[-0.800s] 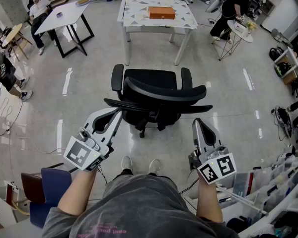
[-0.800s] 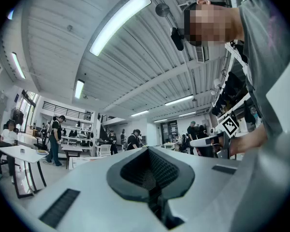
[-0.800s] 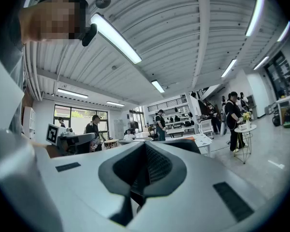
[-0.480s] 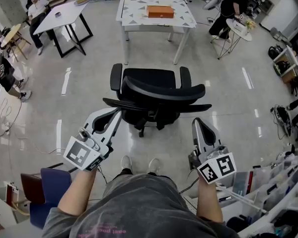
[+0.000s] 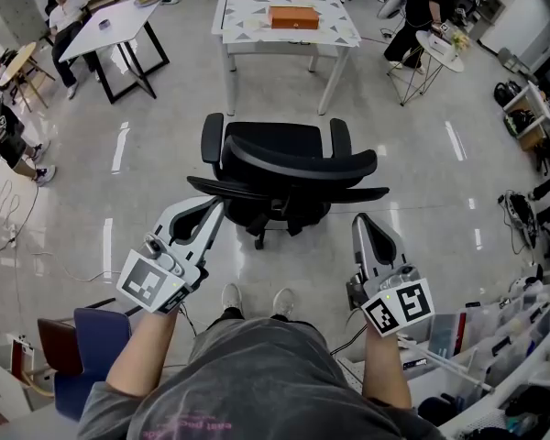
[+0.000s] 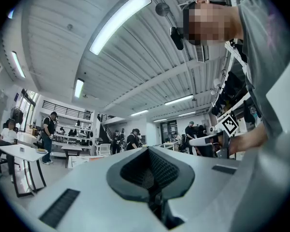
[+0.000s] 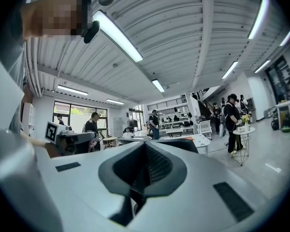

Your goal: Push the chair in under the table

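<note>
A black office chair [image 5: 277, 154] stands on the shiny floor with its backrest [image 5: 302, 166] toward me. Its seat faces a white table [image 5: 247, 12] with a triangle pattern, and a stretch of floor lies between the two. An orange box [image 5: 293, 16] lies on that table. My left gripper [image 5: 218, 207] is shut and empty, with its tip at the backrest's lower left end. My right gripper [image 5: 362, 221] is also shut and empty, a little short of the backrest's right end. In the left gripper view [image 6: 147, 150] and the right gripper view [image 7: 145, 145] the jaws stand together.
A white table with black legs [image 5: 110, 26] stands at the back left, with seated people near it. A person bends over a small round table [image 5: 440, 49] at the back right. A blue chair [image 5: 92, 351] is at my lower left. Cluttered shelves [image 5: 518, 333] line the right.
The chair, table and floor have slid slightly up in the head view. Both grippers hold the same pose and stay shut.
</note>
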`<state>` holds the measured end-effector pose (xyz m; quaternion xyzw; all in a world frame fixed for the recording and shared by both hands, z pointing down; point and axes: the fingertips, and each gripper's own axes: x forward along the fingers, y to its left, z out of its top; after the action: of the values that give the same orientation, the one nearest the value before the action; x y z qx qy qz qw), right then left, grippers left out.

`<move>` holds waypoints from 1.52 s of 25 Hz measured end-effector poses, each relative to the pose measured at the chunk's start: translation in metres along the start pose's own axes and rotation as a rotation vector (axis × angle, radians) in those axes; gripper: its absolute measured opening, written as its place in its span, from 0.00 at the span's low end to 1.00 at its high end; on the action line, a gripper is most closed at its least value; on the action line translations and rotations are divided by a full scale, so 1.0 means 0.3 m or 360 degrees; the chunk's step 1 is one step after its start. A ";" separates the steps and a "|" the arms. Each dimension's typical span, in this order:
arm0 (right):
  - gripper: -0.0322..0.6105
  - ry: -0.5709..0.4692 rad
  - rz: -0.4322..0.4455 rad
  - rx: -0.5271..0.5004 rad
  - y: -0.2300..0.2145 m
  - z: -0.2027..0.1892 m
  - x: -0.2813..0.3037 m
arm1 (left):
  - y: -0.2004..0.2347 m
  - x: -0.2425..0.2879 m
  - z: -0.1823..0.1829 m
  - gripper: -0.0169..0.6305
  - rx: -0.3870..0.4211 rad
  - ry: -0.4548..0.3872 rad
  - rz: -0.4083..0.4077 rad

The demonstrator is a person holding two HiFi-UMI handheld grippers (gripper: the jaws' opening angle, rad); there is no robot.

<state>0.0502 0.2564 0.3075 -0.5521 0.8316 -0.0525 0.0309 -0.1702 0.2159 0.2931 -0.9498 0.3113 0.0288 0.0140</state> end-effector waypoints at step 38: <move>0.31 0.0025 -0.0085 0.0025 -0.065 -0.027 0.003 | 0.046 0.019 -0.063 0.33 0.0001 0.0053 0.0122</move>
<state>0.0669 0.2483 0.3180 -0.5733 0.8163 -0.0642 0.0274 -0.1730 0.2006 0.3115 -0.9375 0.3476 0.0134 0.0080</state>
